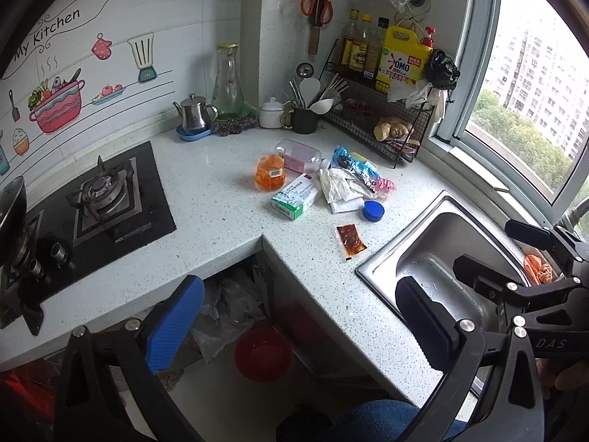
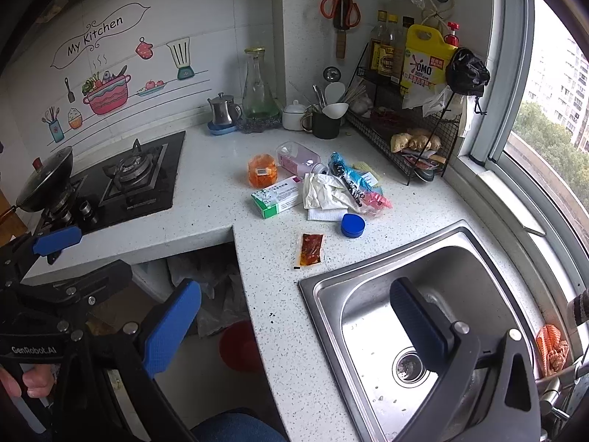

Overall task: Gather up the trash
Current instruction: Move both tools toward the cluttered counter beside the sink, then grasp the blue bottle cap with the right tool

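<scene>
Speckled counter (image 2: 221,184) wraps a corner between hob (image 2: 121,180) and sink (image 2: 434,294). Nearest, both grippers, left (image 1: 294,316) and right (image 2: 294,324), hang spread and empty. Beyond lies a sauce packet (image 2: 311,249), then a blue lid (image 2: 352,225), then heaped trash (image 2: 324,184).

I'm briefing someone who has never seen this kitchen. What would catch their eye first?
Probably the heap of litter mid-counter: an orange packet, a green-and-white box, crumpled white wrapping, a blue lid, and a red sauce sachet lying apart, nearer the steel sink. Next, the "My Kitchen" wall sticker above the gas hob. Both tongs, left and right, hang open and empty in front.
</scene>
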Demonstrator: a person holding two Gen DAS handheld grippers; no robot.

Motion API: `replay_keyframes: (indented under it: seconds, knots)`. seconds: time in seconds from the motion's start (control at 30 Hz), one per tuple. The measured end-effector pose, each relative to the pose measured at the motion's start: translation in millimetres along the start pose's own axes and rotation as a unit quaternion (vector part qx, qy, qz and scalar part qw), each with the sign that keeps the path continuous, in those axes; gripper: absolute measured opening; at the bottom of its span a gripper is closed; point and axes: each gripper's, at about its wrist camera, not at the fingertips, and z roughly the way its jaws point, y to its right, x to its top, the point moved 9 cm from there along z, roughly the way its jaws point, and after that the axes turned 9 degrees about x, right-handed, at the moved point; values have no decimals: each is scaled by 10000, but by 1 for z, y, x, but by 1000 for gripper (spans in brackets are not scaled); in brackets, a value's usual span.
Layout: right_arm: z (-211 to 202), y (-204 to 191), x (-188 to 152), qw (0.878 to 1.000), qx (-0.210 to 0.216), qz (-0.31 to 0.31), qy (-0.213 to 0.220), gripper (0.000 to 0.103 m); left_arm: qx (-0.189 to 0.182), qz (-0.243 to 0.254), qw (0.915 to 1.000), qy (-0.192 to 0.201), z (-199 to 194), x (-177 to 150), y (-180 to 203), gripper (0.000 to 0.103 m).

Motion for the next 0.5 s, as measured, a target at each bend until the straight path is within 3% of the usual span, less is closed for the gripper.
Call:
replay_keyframes:
  seconds: [0.27, 0.43, 0.5]
  knots:
    - [9, 16, 18, 9999, -66, 96, 13, 103, 125, 186, 9995, 230, 15, 41, -10, 103]
    - [22, 30, 31, 9998, -148, 134, -72, 103, -53, 313, 9993, -208, 42, 60, -15, 103]
    - [31, 38, 37, 9995, -180, 195, -146, 103, 101, 407, 9988, -254, 54, 67, -19, 103]
